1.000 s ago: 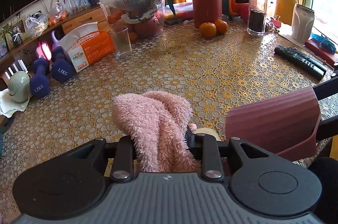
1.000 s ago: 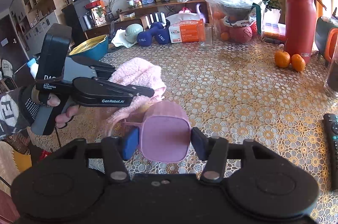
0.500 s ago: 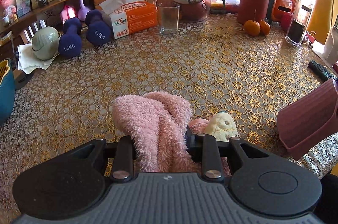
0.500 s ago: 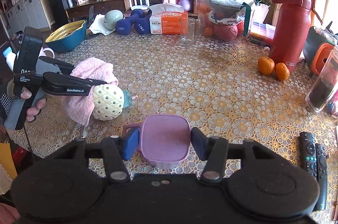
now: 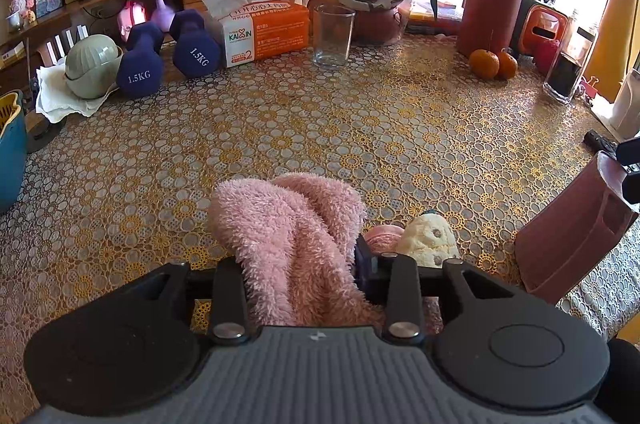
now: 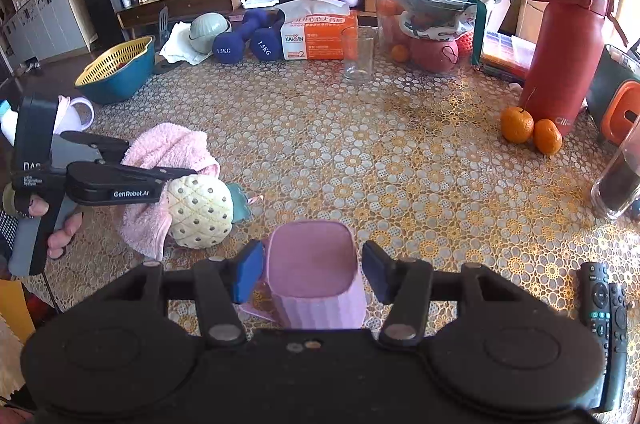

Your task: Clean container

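Both wrist views look down, close — sharing the table (image 5: 360,128).

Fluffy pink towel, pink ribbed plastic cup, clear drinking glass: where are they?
Fluffy pink towel (image 5: 292,224): left wrist view, upper fold.
Pink ribbed plastic cup (image 6: 310,256): right wrist view, inner wall.
Clear drinking glass (image 6: 358,54): right wrist view, side wall.

Left gripper (image 5: 298,260) angled downward, fingers opening, right gripper (image 6: 312,274) angled downward, fingers opening

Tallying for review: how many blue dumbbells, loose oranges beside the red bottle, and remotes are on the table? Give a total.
Blue dumbbells: 2
Oranges beside the red bottle: 2
Remotes: 2
Total: 6
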